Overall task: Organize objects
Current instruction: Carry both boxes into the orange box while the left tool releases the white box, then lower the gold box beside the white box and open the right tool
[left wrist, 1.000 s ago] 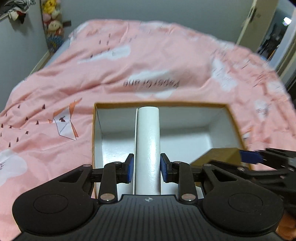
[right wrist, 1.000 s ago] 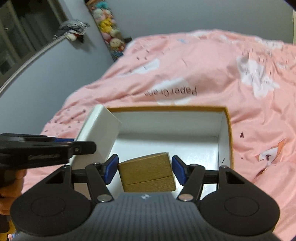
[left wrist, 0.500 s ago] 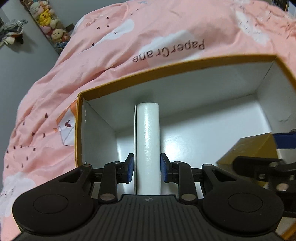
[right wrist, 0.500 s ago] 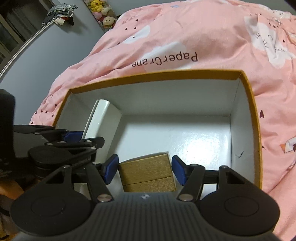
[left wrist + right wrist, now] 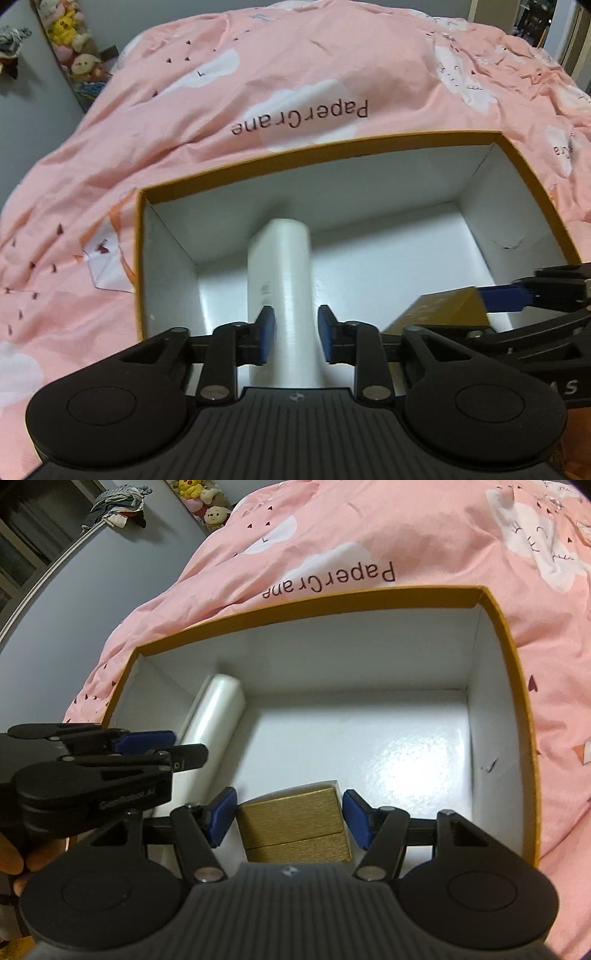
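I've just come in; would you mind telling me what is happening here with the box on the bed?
A person is packing things into an open box that sits on a pink bedspread. The left gripper has a white box between its pads, low inside the box near its left wall. The right gripper brackets a small gold box near the front; small gaps show beside its pads, so it seems released.

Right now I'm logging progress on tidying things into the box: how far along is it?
Nearly done. Both items are already down inside the orange-rimmed box: the white box on its left side, the gold box nearer the front. In hand: the left hand-held gripper and right hand-held gripper straddle them, pads slightly apart. Left: withdrawing both.
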Available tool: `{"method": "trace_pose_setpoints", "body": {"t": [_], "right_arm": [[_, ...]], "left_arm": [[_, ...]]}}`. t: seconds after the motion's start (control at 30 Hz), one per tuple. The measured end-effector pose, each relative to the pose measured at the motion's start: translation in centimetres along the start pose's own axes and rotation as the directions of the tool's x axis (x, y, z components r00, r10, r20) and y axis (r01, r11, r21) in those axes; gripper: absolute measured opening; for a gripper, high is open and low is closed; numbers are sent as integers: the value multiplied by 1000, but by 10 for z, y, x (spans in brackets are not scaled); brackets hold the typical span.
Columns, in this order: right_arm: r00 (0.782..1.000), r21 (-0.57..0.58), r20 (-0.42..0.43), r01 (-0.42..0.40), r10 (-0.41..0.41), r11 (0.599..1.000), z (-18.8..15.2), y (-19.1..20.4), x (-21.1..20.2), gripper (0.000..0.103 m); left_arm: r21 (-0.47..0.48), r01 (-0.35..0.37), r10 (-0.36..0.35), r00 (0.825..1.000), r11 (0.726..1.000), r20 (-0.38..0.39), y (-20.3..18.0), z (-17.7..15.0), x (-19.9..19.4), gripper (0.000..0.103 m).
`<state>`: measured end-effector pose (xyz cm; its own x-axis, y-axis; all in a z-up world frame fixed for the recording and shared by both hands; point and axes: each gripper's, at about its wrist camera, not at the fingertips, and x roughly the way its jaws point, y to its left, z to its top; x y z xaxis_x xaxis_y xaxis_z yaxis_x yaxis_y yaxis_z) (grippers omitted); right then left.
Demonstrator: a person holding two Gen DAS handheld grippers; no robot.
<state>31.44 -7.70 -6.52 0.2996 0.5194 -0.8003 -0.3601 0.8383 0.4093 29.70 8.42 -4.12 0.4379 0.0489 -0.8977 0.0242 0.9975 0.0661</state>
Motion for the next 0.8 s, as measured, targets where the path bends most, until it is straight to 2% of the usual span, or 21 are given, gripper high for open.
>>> {"method": "trace_pose_setpoints", "body": {"t": [0.1, 0.17, 0.3, 0.47, 0.63, 0.8], "right_arm": [[1000, 7, -8, -3, 3, 1000, 0, 2, 3, 64], [1000, 16, -17, -10, 10, 1000, 0, 3, 4, 64], [999, 34, -25, 32, -32, 999, 1, 8, 6, 64], [996, 79, -45, 80, -77, 994, 4, 15, 16, 64], [991, 106, -40, 130, -126, 986, 9, 28, 28, 64], [995, 125, -37, 101, -97, 987, 14, 39, 39, 64]], "left_arm": [[13, -17, 17, 1000, 1000, 2, 0, -2, 9, 22], [-4, -5, 5, 1000, 1000, 0, 4, -3, 8, 21], [-23, 30, -27, 994, 999, 107, 15, -10, -26, 22], [-78, 12, 3, 982, 997, 190, 38, -18, -68, 23], [-140, 29, -3, 983, 990, 182, 63, -22, -79, 26], [-171, 57, -27, 985, 984, 169, 81, -34, -74, 26]]}}
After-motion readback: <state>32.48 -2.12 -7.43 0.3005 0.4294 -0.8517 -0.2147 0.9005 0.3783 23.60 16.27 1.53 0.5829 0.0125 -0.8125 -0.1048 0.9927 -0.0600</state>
